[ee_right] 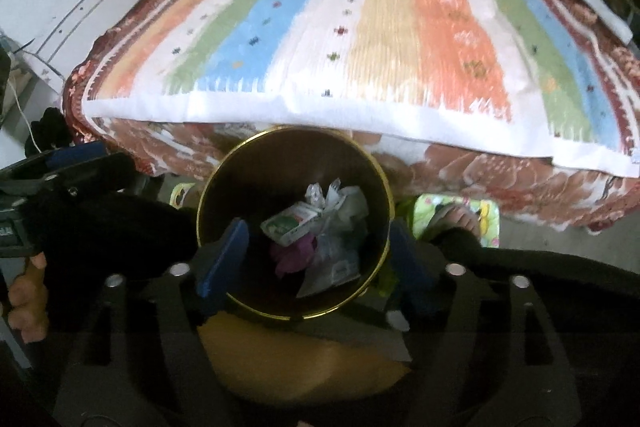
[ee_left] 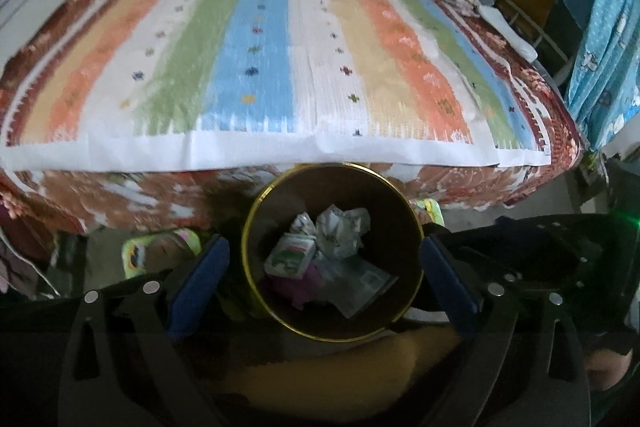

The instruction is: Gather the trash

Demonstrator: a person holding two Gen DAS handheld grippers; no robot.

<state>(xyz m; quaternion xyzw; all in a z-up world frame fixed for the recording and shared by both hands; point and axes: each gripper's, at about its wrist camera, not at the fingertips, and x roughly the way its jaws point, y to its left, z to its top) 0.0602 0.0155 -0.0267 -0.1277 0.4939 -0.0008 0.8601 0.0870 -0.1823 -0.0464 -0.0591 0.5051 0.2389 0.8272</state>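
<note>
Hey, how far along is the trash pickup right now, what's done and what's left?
Done: the bin already holds crumpled paper, a green and white carton and a clear wrapper. In hand: nothing; the left tongs and the right tongs are both open above the bin. Left: no loose trash shows on the striped blanket, so little seems to remain, though the far corner is too blurred to tell.

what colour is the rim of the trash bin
Gold, on the dark bin; clearest in the left wrist view.
</note>
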